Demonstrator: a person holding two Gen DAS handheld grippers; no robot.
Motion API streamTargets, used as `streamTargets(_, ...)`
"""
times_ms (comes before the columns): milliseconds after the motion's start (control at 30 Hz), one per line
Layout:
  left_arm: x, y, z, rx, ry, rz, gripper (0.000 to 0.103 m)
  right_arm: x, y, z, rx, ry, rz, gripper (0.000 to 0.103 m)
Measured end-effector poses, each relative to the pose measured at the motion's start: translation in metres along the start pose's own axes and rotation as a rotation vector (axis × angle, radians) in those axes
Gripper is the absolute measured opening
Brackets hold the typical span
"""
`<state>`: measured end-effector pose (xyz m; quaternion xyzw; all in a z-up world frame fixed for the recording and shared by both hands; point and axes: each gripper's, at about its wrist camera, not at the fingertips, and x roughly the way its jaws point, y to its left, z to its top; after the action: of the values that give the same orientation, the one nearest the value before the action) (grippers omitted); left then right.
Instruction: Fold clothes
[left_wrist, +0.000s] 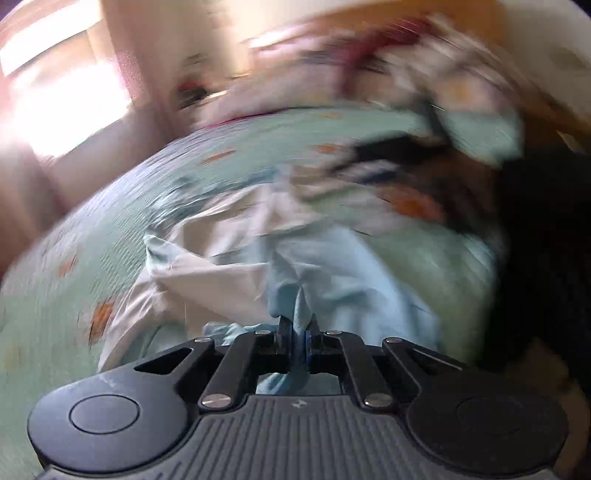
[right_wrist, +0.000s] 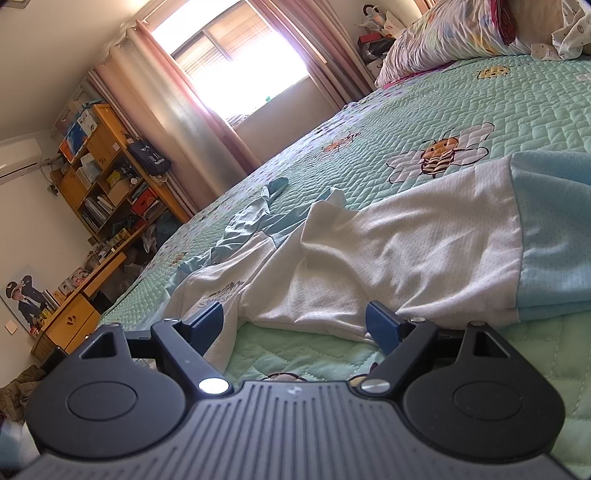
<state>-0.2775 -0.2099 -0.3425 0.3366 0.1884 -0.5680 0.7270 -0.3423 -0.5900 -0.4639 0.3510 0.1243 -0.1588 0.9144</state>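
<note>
Left gripper (left_wrist: 297, 326) fingers clamped on blue fold of garment (right_wrist: 388, 251); thin pinch, could slip. Right gripper (right_wrist: 295, 321) fingers spread, low at bed (right_wrist: 517, 110) near edge; may snag quilt.

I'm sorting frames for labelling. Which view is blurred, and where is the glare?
Left wrist view: heavy motion smear across the quilt and clothes pile, only the left tongs pinching light blue cloth stay sharp; washed-out patch upper left. Right wrist view: sharp, fisheye-curved, the window blown white; open right tongs by the white garment.
</note>
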Motion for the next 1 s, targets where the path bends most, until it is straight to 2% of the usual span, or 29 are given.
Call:
streamTargets(33,0.001,0.007,-0.004,-0.035,0.030,-0.014,0.009,0.000,0.000,0.000,0.001,-0.001,0.001,0.085)
streamTargets(100,0.004,0.026,-0.014,-0.130,0.083,-0.015,0.027,0.000,-0.001,0.000,0.003,-0.002,0.003,0.085)
streamTargets(133,0.005,0.038,-0.020,-0.184,0.098,0.002,0.046,0.000,-0.001,0.000,0.003,-0.002,0.004,0.085)
streamTargets(167,0.006,0.050,-0.026,-0.239,0.113,0.018,0.061,0.000,-0.001,0.000,0.004,-0.002,0.004,0.085)
streamTargets(200,0.005,0.061,-0.030,-0.297,0.104,0.038,0.069,0.000,-0.001,0.000,0.004,-0.002,0.004,0.085)
streamTargets(233,0.003,0.069,-0.030,-0.344,0.084,0.049,0.085,0.000,-0.001,0.000,0.003,-0.002,0.004,0.085)
streamTargets(267,0.001,0.075,-0.029,-0.387,0.063,0.057,0.094,0.000,-0.001,0.000,0.003,-0.002,0.004,0.085)
streamTargets(333,-0.004,0.088,-0.028,-0.474,0.020,0.073,0.095,0.000,-0.001,0.000,0.003,-0.002,0.004,0.085)
streamTargets(433,-0.008,0.087,-0.009,-0.421,-0.018,0.079,0.095,0.000,-0.001,0.000,0.003,-0.001,0.004,0.085)
streamTargets(467,-0.015,0.091,-0.002,-0.415,-0.055,0.063,0.095,0.000,-0.001,0.000,0.003,-0.001,0.004,0.085)
streamTargets(500,-0.023,0.095,0.005,-0.416,-0.098,0.045,0.095,0.000,-0.001,0.000,0.003,-0.001,0.004,0.085)
streamTargets(533,-0.031,0.099,0.012,-0.415,-0.141,0.026,0.099,0.000,-0.001,0.000,0.003,-0.001,0.004,0.085)
streamTargets(600,-0.033,0.114,0.027,-0.469,-0.185,0.008,0.102,0.001,0.000,0.000,0.001,-0.001,0.003,0.085)
streamTargets(700,0.020,0.136,0.033,-0.585,-0.127,-0.005,0.100,0.001,0.000,0.000,-0.001,-0.001,0.004,0.086)
streamTargets(800,0.077,0.158,0.038,-0.702,-0.059,-0.018,0.088,0.001,0.000,0.001,0.001,-0.002,0.007,0.086)
streamTargets(867,0.114,0.172,0.041,-0.780,-0.013,-0.026,0.075,0.001,0.000,0.001,0.004,-0.003,0.010,0.086)
streamTargets(933,0.152,0.186,0.045,-0.858,0.034,-0.035,0.069,0.001,0.000,0.001,0.005,-0.003,0.011,0.086)
streamTargets(1000,0.180,0.197,0.043,-0.932,0.078,-0.034,0.067,0.002,0.000,0.001,0.005,-0.002,0.012,0.086)
